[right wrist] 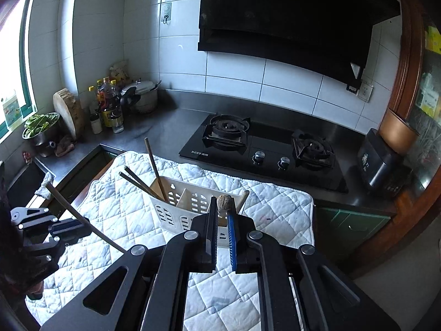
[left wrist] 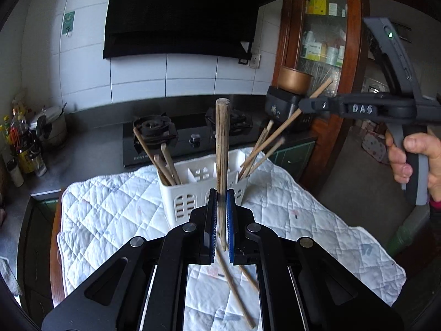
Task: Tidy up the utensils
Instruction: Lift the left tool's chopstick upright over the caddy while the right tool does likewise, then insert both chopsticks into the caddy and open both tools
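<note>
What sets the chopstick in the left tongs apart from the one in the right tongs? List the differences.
The wooden chopstick in the left tongs stands nearly upright; the wooden chopstick in the right tongs slants diagonally. In the left wrist view, the left tongs grip their stick toward its lower end, while the right tongs grip theirs nearer its upper end. Both are plain wood, clamped above the white slotted plastic caddy.

The white basket (left wrist: 204,193) sits mid-frame on the quilted cloth (left wrist: 104,215), with chopsticks (left wrist: 168,162) fanning from its left and right ends and its middle compartments open. Two loose chopsticks (left wrist: 234,289) cross the cloth at lower centre; bare cloth lies at either side.
</note>
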Demonstrator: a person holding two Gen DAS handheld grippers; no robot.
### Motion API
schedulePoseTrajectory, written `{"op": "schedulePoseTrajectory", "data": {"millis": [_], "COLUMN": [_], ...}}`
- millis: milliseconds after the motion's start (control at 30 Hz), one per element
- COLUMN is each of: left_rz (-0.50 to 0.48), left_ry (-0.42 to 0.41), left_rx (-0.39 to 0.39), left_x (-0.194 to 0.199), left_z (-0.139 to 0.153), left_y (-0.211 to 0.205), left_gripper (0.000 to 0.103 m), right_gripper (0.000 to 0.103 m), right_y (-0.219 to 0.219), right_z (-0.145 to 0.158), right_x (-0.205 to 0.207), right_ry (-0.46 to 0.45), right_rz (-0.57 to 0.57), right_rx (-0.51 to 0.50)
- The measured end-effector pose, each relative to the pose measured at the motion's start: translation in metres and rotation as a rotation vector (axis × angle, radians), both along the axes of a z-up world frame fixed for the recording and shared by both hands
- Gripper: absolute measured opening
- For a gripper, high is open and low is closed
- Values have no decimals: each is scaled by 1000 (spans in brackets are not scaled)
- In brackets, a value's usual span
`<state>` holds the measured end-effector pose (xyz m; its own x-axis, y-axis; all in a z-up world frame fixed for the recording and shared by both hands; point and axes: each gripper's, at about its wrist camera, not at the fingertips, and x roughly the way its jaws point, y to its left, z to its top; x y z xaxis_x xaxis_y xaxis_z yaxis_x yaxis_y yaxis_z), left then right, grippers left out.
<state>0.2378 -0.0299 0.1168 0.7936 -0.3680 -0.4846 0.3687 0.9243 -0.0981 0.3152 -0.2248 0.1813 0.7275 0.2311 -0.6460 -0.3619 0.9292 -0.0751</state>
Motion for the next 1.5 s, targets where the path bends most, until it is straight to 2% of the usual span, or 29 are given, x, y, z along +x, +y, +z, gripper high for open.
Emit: {"op": "schedulePoseTrajectory", "data": {"millis": [167, 333, 467, 800, 1167, 1333, 1433, 1500], "left_rz": [13, 64, 107, 168, 171, 162, 161, 160], "left_ry": [-83, -114, -113, -19, 54, 56, 49, 38], "left_rx": [-5, 22, 36, 38, 20, 17, 16, 17], "left_x": [16, 44, 66, 110, 128, 128, 125, 120], "left_z": [39, 54, 52, 26, 1, 2, 4, 7], "left_y": [-8, -11, -12, -4, 5, 3, 2, 2], "left_gripper": [5, 5, 5, 5, 6, 9, 8, 8], "right_gripper": [7, 7, 7, 7, 10, 18, 26, 27], "right_y": [9, 16, 20, 29, 22, 19, 17, 14], "right_z": [-13, -26, -38, -67, -69, -59, -53, -50], "right_x": [23, 45, 55, 67, 64, 54, 41, 31], "right_ry": [53, 108, 130, 179, 169, 137, 108, 86], "right_rz": [5, 10, 11, 26, 21, 23, 24, 22], "right_rx": [-36, -54, -65, -102, -81, -71, -75, -75]}}
